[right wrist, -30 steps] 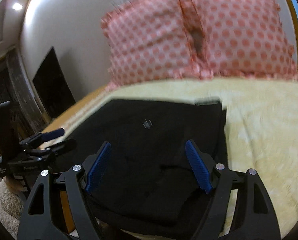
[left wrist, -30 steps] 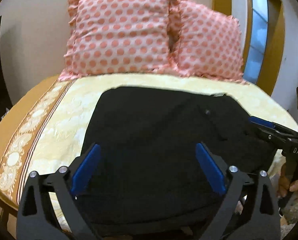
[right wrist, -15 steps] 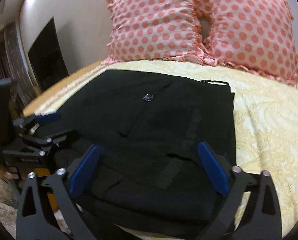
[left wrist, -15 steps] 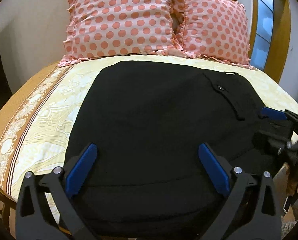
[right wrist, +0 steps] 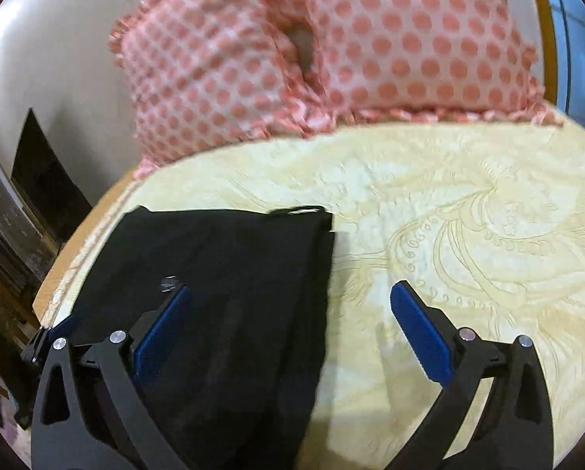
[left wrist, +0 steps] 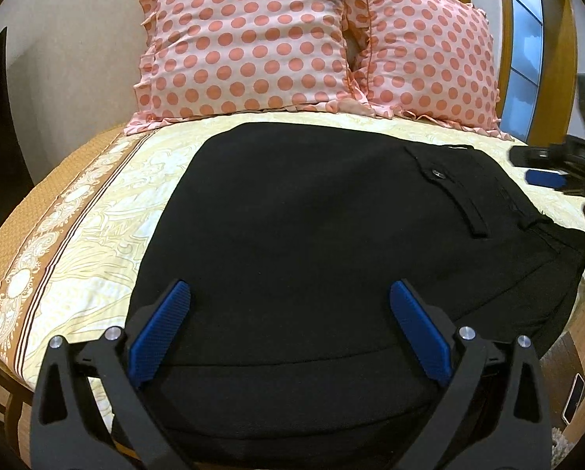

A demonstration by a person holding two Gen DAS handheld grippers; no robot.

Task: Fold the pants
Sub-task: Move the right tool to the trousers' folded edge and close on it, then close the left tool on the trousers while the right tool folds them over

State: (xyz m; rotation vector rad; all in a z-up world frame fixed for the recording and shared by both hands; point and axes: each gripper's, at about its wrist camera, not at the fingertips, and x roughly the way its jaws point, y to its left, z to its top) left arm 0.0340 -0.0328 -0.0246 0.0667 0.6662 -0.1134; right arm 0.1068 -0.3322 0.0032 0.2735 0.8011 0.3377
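Black pants (left wrist: 312,235) lie folded flat on a cream patterned bedspread (left wrist: 96,215), a buttoned back pocket (left wrist: 437,174) facing up at the right. My left gripper (left wrist: 288,290) hovers open over their near edge, nothing between its blue pads. My right gripper (right wrist: 292,288) is open wide and straddles the right edge of the pants (right wrist: 221,274): its left pad is over the cloth, its right pad over bare bedspread (right wrist: 468,235). One blue fingertip of the right gripper (left wrist: 545,177) shows at the far right of the left wrist view. The right wrist view is blurred.
Two pink polka-dot pillows (left wrist: 245,39) (left wrist: 429,58) lean against the wall at the head of the bed. A window with a wooden frame (left wrist: 527,39) is at the right. A phone (left wrist: 574,397) lies below the bed's right corner. A dark panel (right wrist: 45,180) stands at the left.
My right gripper opened wider and swung right, from above the middle of the pants to their right edge. My left gripper sank slightly at first, then held still.
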